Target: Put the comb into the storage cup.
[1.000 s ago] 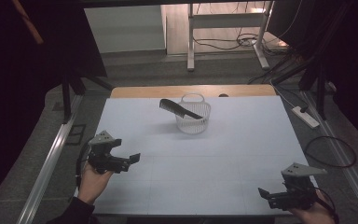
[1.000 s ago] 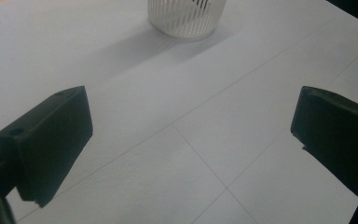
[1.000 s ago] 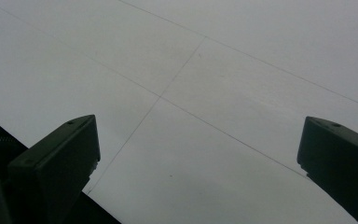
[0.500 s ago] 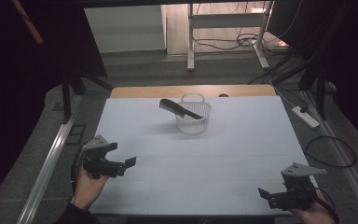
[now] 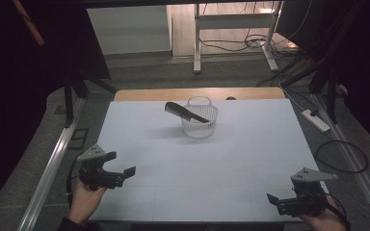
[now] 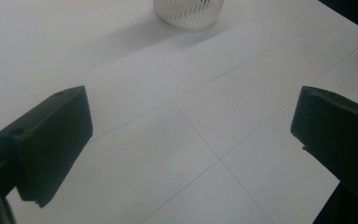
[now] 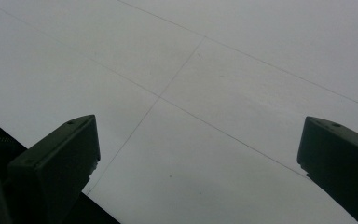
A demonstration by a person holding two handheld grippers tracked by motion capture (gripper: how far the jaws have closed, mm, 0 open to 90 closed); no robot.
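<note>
A white slatted basket stands at the far middle of the white table. A black comb lies tilted across its rim, its handle sticking out to the left. My left gripper is open at the near left edge, held by a hand, with nothing between its jaws. The left gripper view looks over bare table toward the basket at the top edge. My right gripper is open at the near right corner, also holding nothing, over bare table.
A wooden strip borders the table's far edge. A metal rail runs along the left side. A power strip and cables lie on the floor at the right. A desk frame stands behind.
My left gripper has drawn back toward the near left edge of the table and stays open. The right gripper has not moved.
</note>
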